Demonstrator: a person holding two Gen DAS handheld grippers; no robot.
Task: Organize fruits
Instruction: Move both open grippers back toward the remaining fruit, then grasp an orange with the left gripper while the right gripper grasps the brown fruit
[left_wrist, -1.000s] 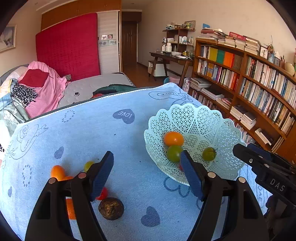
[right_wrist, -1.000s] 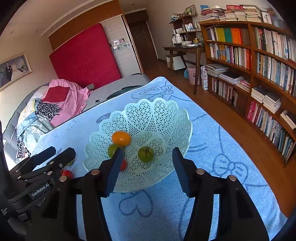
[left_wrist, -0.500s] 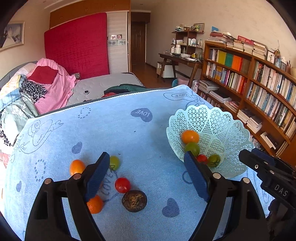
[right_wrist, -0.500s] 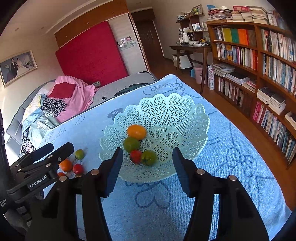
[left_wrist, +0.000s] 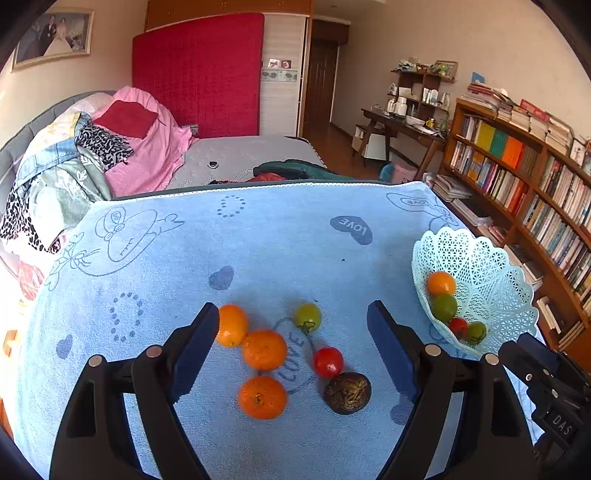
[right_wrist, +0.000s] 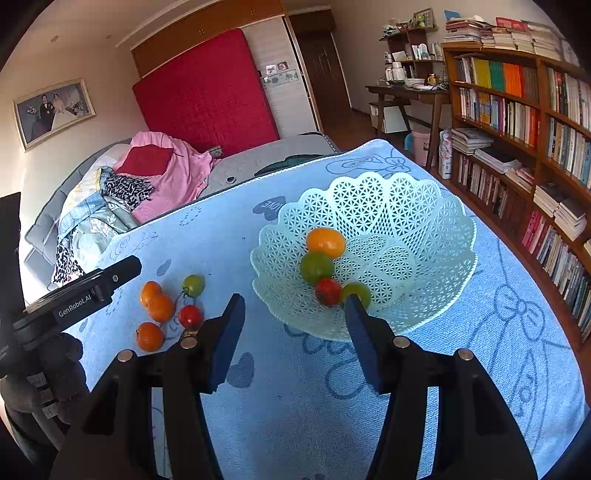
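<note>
A pale green lattice basket stands on the blue cloth and holds an orange fruit, two green tomatoes and a red tomato. Left of it on the cloth lie three oranges, a green tomato, a red tomato and a dark brown wrinkled fruit. My left gripper is open and empty above this loose group. My right gripper is open and empty just in front of the basket.
The blue towel covers the table; its far edge meets a bed piled with clothes. A bookshelf lines the right wall, with a desk beyond it.
My left gripper has swung left and back from the basket to above the loose fruit. My right gripper has pulled back from the basket. A red tomato now lies in the basket.
</note>
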